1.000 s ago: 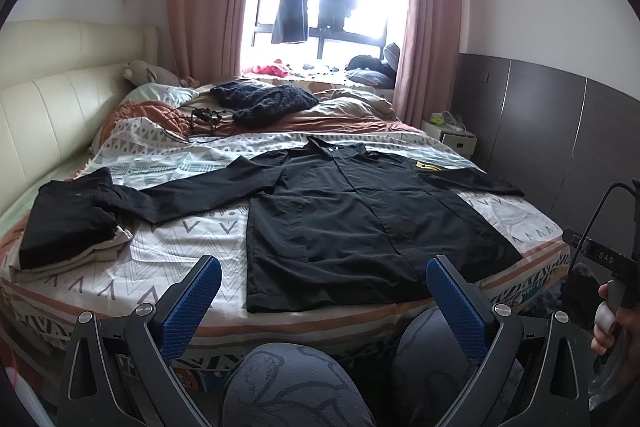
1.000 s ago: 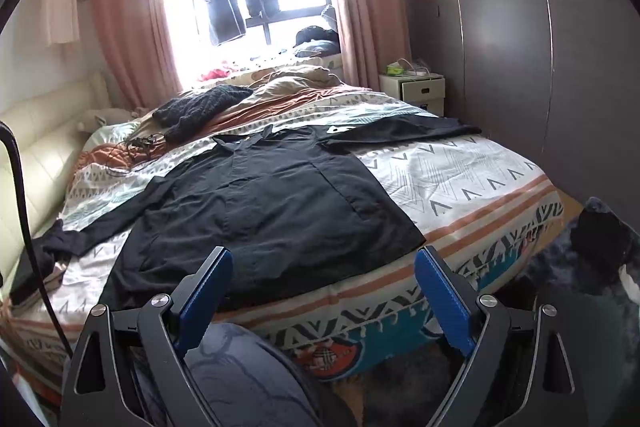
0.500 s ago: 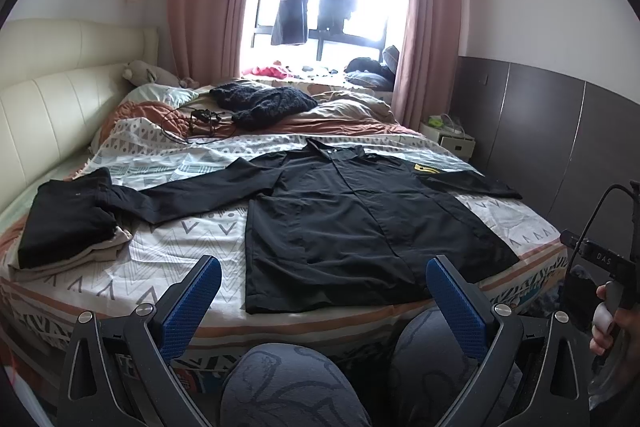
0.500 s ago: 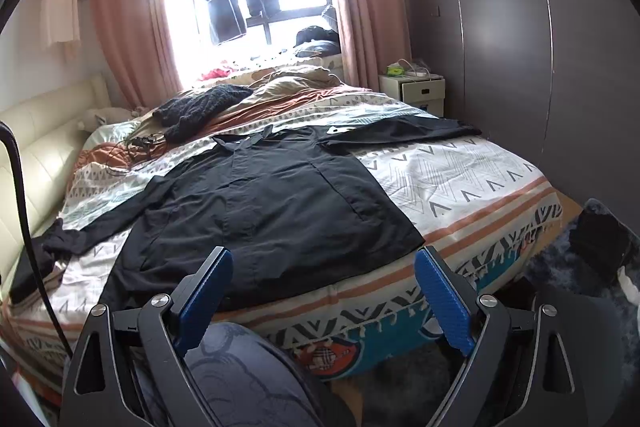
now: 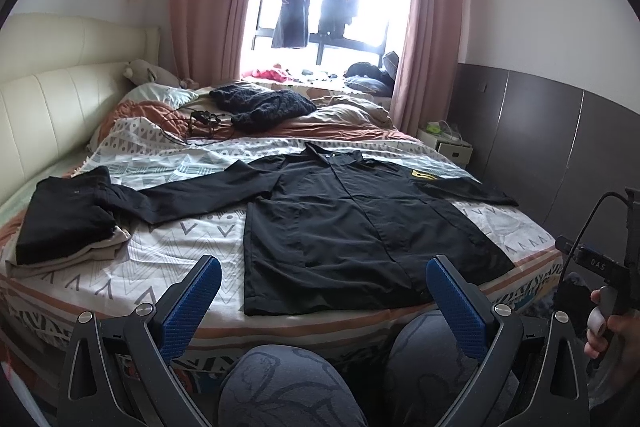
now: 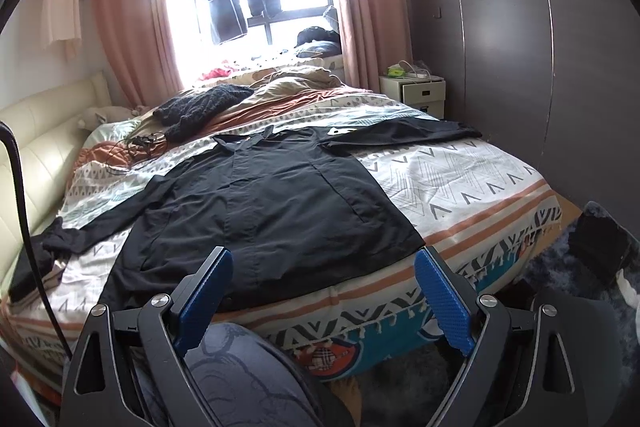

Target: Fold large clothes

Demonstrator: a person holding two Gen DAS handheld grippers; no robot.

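A large black long-sleeved shirt lies flat on the bed, front up, collar toward the window, both sleeves spread out; it also shows in the right wrist view. Its hem lies near the bed's front edge. My left gripper is open and empty, held back from the bed above my knees. My right gripper is open and empty, also short of the hem. The right gripper's handle and my hand show at the right edge of the left wrist view.
A stack of folded dark clothes sits on the bed's left side. A dark knit garment and cables lie near the pillows. A nightstand stands right of the bed, by a grey panelled wall. My knees are below the grippers.
Both views have shifted only slightly; the grippers stay open and empty, and the shirt has not moved.
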